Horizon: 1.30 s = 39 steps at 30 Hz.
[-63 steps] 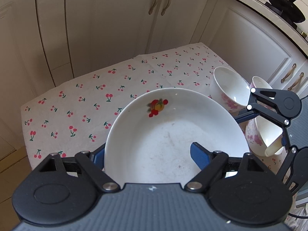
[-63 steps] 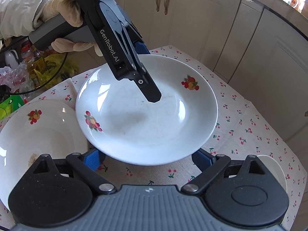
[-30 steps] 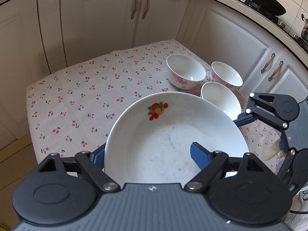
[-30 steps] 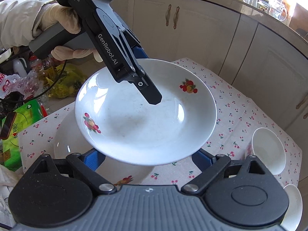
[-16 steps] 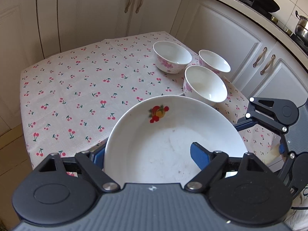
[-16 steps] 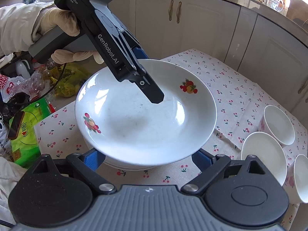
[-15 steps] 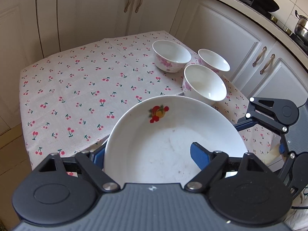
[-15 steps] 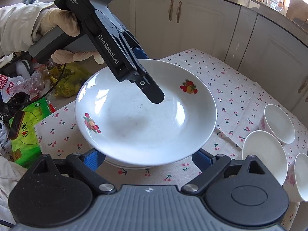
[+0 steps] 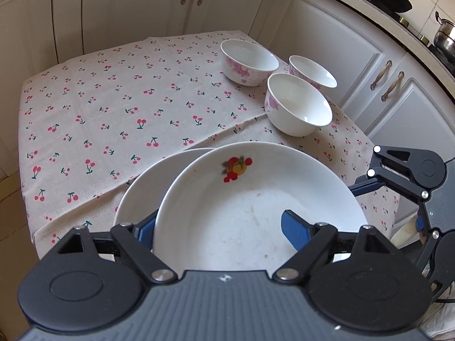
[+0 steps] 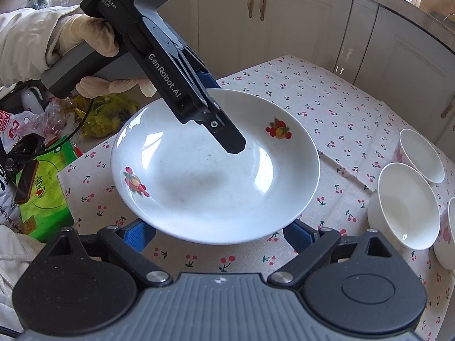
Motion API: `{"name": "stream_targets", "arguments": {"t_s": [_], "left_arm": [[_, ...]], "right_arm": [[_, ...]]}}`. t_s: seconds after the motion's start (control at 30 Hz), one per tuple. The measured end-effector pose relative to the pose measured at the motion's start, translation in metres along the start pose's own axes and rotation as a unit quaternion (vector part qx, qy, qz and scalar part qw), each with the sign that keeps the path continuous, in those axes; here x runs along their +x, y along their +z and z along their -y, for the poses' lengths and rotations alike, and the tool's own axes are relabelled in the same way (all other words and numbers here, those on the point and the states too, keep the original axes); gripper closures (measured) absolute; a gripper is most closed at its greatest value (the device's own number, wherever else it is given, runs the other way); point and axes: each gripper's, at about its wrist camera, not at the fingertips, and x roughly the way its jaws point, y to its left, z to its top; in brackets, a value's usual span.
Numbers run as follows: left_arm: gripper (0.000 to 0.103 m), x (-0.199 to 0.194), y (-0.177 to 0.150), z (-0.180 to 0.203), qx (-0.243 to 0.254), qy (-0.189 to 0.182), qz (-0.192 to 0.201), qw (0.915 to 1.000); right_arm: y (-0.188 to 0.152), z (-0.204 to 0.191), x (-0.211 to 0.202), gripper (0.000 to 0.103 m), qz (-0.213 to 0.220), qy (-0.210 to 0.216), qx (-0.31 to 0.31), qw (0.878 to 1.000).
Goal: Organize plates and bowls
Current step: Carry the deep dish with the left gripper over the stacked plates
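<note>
A white plate with fruit prints is held above the cherry-print tablecloth. My left gripper is shut on its near rim, one finger over the plate and one under. In the right wrist view the left gripper's finger lies on the plate. A second white plate lies on the cloth under the held one, offset to the left. My right gripper stands wide apart just under the plate's rim, and I cannot tell if it touches. It also shows at the right of the left wrist view.
Three white bowls with pink flowers stand upright at the table's far right corner. White cabinets surround the table. Bags and a green packet lie beyond the table's left edge.
Both grippers and the held plate have moved over the second plate on the table, which now shows under it to the left. The bowls appear nearer.
</note>
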Motion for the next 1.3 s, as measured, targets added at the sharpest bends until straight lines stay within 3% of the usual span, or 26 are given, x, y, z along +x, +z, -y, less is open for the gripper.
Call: {"name": "stream_targets", "arguments": {"t_s": [1.3], "left_arm": [[0.016, 0.019, 0.000, -0.009, 0.034, 0.021, -0.038, 0.9985]], "right_arm": [[0.005, -0.004, 0.001, 0.005, -0.003, -0.001, 0.010, 1.000]]}}
